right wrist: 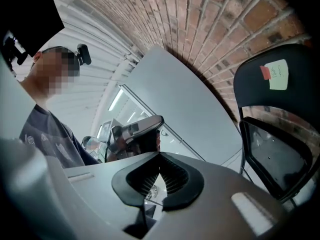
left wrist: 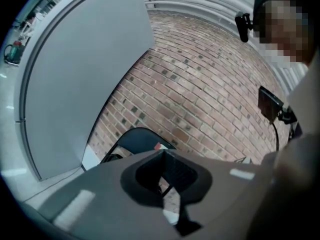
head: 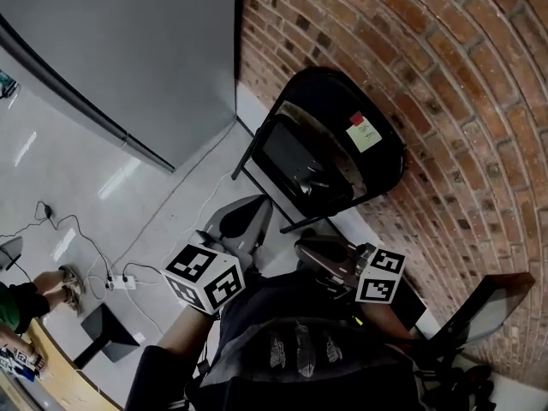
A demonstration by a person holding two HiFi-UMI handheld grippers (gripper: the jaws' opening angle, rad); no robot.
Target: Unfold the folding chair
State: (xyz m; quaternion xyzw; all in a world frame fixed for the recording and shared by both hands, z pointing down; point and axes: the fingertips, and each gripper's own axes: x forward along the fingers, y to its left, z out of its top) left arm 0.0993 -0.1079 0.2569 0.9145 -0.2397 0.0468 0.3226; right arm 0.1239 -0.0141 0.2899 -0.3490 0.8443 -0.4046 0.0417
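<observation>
Folding chair (head: pixel 330 148): folded flat, standing upright on the floor (head: pixel 77 165), back leaned on the brick wall (head: pixel 454 75). Seat panel tucked up against the backrest. Pale sticky note (head: pixel 364 132) near the backrest top.

Left gripper (head: pixel 248 217): jaws clenched, nothing between them. Its own view has the chair straight ahead of the jaws, just past the tips and slightly to their left, well apart.

Right gripper (head: pixel 315 251): jaws also clenched and empty. Its own view puts the chair off to the right of the jaws, long axis upright, backrest above, seat below.

Neither gripper touches the chair. From the head view the right gripper looks the nearer, close to the lower frame rail; the left sits a little further out, on the side of the grey panel (head: pixel 128 41).

Likely step: approach. Both jaws need to part before taking backrest and seat edge; the seat should swing away from the wall.
</observation>
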